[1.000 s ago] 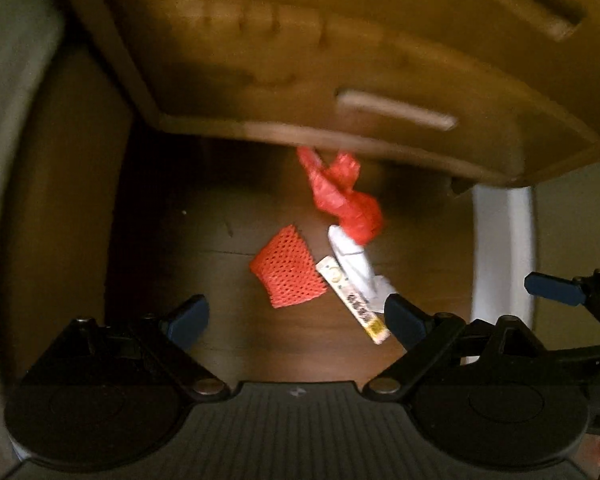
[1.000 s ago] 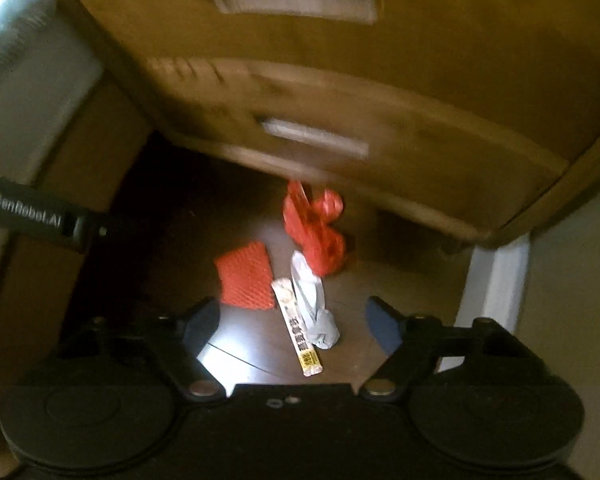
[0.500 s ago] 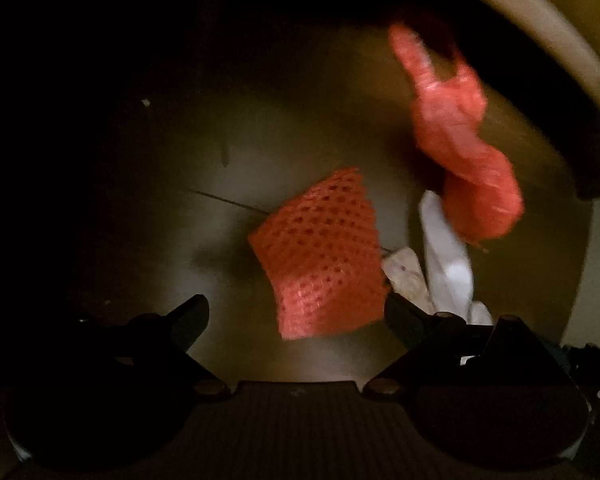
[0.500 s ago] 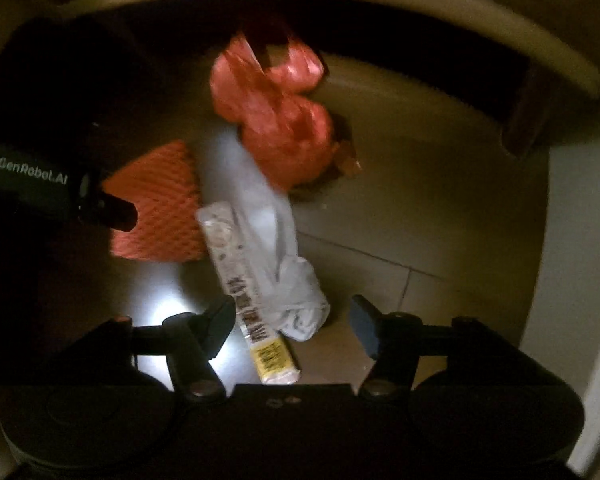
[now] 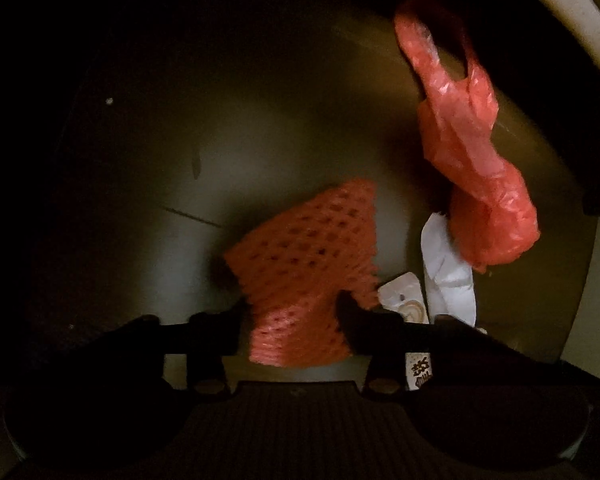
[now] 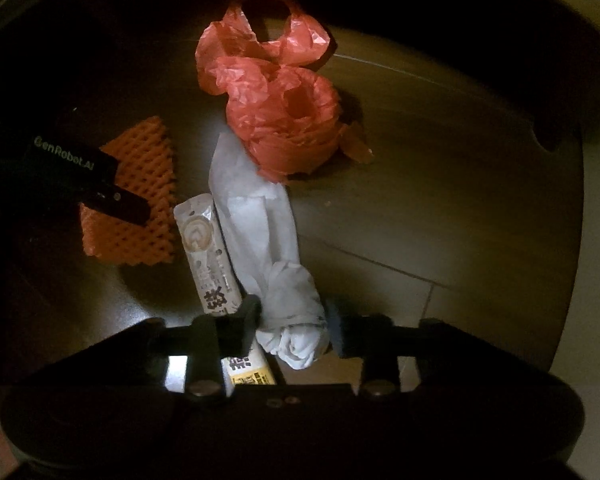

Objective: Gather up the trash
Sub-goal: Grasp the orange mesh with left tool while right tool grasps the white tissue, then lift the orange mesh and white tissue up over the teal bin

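Note:
On the dark floor lies an orange foam net [image 5: 308, 240]. My left gripper [image 5: 296, 308] points down over it, and its jaws are closing, with the net's near end pinched between the pads. In the right wrist view my right gripper [image 6: 292, 320] is closing on the knotted end of a white paper wad [image 6: 260, 232], both pads touching it. A printed snack wrapper [image 6: 208, 256] lies beside the wad, partly under the left finger. A crumpled red plastic bag [image 6: 276, 112] lies beyond them. The foam net [image 6: 148, 184] shows at the left under a finger of the left gripper [image 6: 116, 200].
The pale lower edge of a wooden drawer cabinet [image 5: 560, 12] curves over the far side. A small orange scrap [image 6: 356, 144] lies right of the red bag. The wooden floor [image 6: 420, 220] is bare to the right, and a pale wall [image 6: 596, 320] bounds it.
Both grippers dropped from high above to just over the floor. The left jaws have closed from wide open onto the foam net, and the right jaws onto the white wad.

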Tool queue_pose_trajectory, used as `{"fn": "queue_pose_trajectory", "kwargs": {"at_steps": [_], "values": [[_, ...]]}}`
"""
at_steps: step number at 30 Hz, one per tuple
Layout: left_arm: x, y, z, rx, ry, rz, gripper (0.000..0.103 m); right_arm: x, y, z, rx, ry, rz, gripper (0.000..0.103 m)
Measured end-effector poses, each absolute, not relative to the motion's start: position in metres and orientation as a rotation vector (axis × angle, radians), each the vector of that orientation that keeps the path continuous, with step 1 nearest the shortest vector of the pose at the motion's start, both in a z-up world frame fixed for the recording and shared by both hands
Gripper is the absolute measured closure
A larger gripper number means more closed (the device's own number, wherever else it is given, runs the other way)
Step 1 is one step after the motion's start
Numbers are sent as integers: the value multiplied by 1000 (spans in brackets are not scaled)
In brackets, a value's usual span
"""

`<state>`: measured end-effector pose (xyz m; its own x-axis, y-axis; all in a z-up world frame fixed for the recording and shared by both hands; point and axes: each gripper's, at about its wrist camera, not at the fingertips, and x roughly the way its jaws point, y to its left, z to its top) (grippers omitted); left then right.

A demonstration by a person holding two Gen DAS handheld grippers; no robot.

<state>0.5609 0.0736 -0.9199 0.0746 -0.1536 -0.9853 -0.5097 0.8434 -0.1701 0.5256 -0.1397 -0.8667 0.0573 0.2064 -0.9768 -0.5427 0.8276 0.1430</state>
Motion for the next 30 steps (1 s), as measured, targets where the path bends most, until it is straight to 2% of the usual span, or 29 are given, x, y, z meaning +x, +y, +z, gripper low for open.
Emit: {"fn": "queue_pose_trajectory", "kwargs": {"at_steps": [2, 5, 12, 15, 20, 30], "values": [[562, 73, -914, -549, 1500, 295, 80, 523, -139, -863, -304, 1400, 571, 76], [565, 69, -903, -533, 1504, 297, 85, 521, -136, -851, -292, 1395, 564, 80], [551, 65, -845, -562, 1466, 250, 85, 505, -140, -793, -230, 1365, 529, 83], [541, 68, -802, -569, 1450, 221, 85, 494, -144, -755, -183, 1356, 513, 83], [515, 68, -706, -568, 1415, 185, 85, 476, -148, -668, -115, 1323, 486, 83], [475, 87, -482, -534, 1323, 107, 85, 452, -160, -435, -65, 1172, 460, 83]]}}
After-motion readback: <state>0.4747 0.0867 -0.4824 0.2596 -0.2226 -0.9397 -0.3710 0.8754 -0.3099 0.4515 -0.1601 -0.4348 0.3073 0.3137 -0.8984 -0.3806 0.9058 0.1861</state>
